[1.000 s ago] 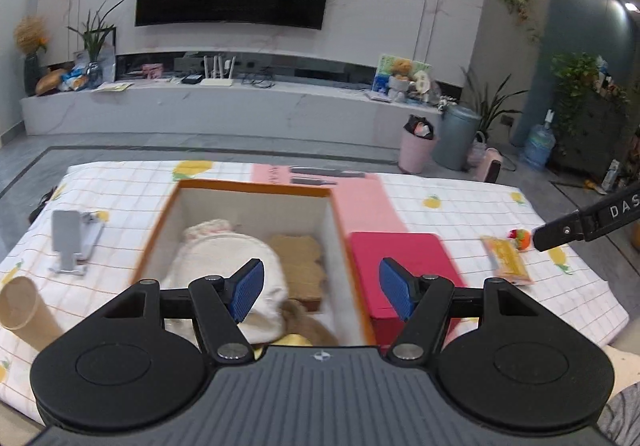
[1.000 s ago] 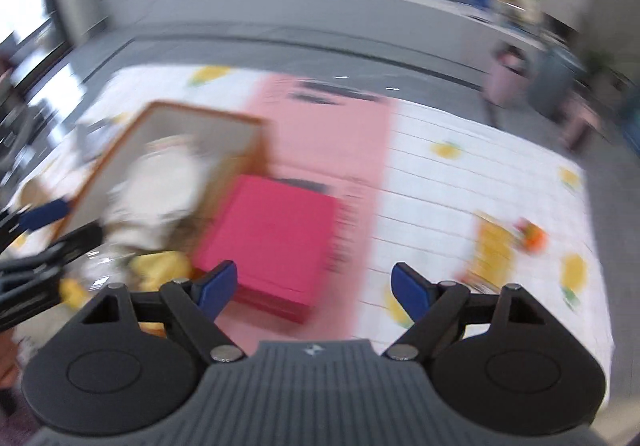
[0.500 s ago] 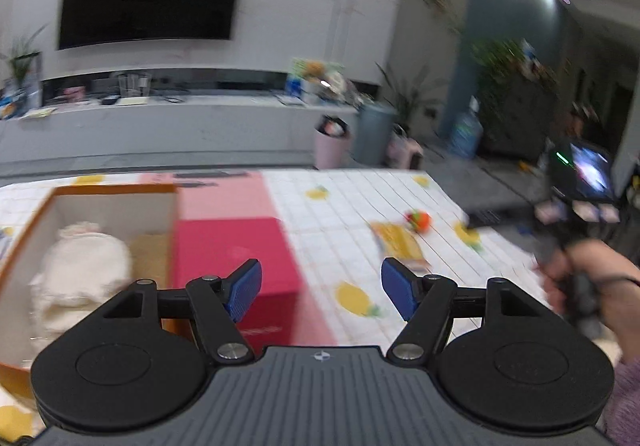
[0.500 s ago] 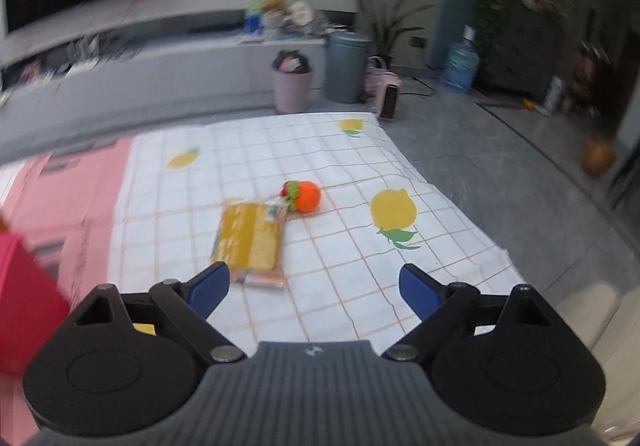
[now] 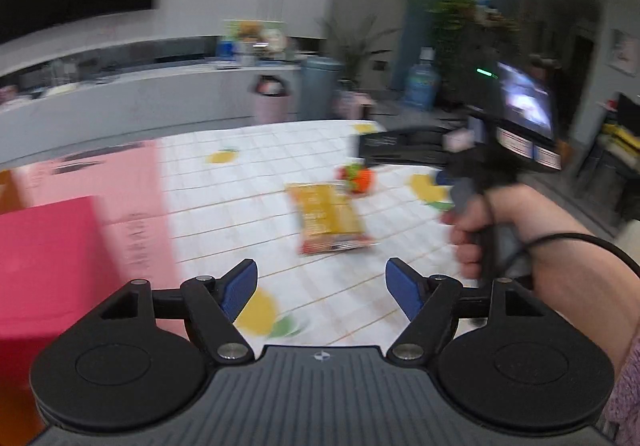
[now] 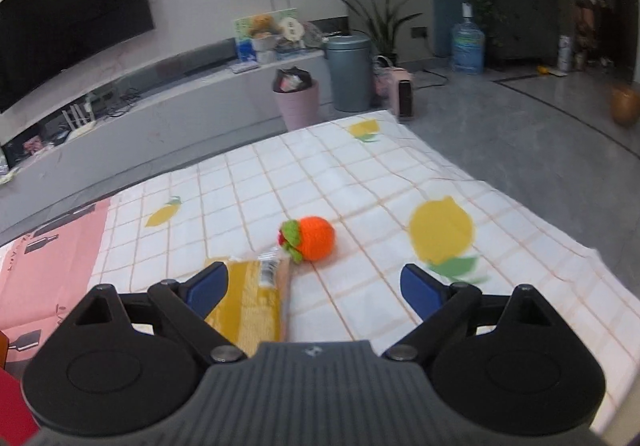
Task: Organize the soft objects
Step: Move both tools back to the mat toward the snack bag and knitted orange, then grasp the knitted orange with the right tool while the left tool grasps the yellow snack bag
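An orange crocheted fruit with a green and red top [image 6: 310, 242] lies on the checked tablecloth [image 6: 360, 181], a short way ahead of my open, empty right gripper [image 6: 314, 286]. It also shows in the left wrist view [image 5: 358, 177]. A yellow snack packet [image 6: 250, 302] lies just left of it, partly under my right gripper's left finger; it shows in the left wrist view [image 5: 328, 217] too. My left gripper [image 5: 322, 288] is open and empty above the cloth. The right gripper's body [image 5: 404, 151] reaches over the fruit in the left wrist view.
A red box lid [image 5: 44, 258] lies at the left on a pink paper sheet [image 5: 120, 185]. The table's right edge [image 6: 560, 230] drops to the grey floor. A pink bin [image 6: 298, 101] and a grey bin [image 6: 348, 73] stand beyond the table.
Both grippers have swung right, away from the open box with the soft toys. The right gripper has moved closer to the orange fruit and the snack packet. Both stay open.
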Demonstrator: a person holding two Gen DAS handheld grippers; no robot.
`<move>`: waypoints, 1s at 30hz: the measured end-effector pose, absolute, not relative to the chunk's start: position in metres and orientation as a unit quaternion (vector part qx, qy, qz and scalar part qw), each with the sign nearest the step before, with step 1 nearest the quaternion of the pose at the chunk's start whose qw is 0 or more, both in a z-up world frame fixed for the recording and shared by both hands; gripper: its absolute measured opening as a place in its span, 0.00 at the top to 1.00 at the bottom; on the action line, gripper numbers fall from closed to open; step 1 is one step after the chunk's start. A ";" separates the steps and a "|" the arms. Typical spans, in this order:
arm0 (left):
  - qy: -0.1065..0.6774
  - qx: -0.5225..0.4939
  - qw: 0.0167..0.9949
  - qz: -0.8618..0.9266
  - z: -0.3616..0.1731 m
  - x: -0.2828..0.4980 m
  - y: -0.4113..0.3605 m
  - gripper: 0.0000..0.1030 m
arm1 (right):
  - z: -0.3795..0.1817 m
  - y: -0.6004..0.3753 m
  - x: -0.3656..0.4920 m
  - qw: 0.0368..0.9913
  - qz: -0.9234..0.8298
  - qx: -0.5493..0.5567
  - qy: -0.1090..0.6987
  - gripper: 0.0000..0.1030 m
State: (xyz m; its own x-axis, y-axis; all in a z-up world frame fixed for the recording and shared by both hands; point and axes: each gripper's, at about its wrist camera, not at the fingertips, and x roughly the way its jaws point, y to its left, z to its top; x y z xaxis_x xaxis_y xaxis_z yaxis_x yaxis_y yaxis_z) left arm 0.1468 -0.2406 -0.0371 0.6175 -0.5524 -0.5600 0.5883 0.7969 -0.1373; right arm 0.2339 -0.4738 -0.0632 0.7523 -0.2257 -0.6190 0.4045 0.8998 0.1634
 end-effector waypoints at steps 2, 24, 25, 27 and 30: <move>0.297 0.042 0.893 -0.336 -0.049 0.156 -0.255 0.15 | -0.070 -0.481 0.246 0.925 -0.174 0.147 0.304 0.11; 0.307 0.082 0.898 -0.303 -0.110 0.244 -0.362 0.12 | -0.132 -0.513 0.335 0.934 -0.097 0.043 0.340 0.15; 0.304 0.088 0.899 -0.302 -0.110 0.245 -0.364 0.10 | -0.133 -0.518 0.336 0.933 -0.099 0.052 0.342 0.22; 0.299 0.098 0.900 -0.300 -0.110 0.245 -0.367 0.08 | -0.137 -0.524 0.336 0.929 -0.108 0.063 0.348 0.32; 0.299 0.117 0.896 -0.306 -0.113 0.242 -0.371 0.04 | -0.138 -0.521 0.332 0.932 -0.116 0.032 0.342 0.48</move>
State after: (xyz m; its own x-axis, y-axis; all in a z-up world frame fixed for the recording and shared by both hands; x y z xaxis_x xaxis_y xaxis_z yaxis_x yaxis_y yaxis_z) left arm 0.2422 -0.3714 -0.1130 0.6334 -0.4791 -0.6077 0.6189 0.7850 0.0263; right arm 0.3325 -0.5214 -0.1379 0.7390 -0.1943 -0.6451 0.2382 0.9710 -0.0196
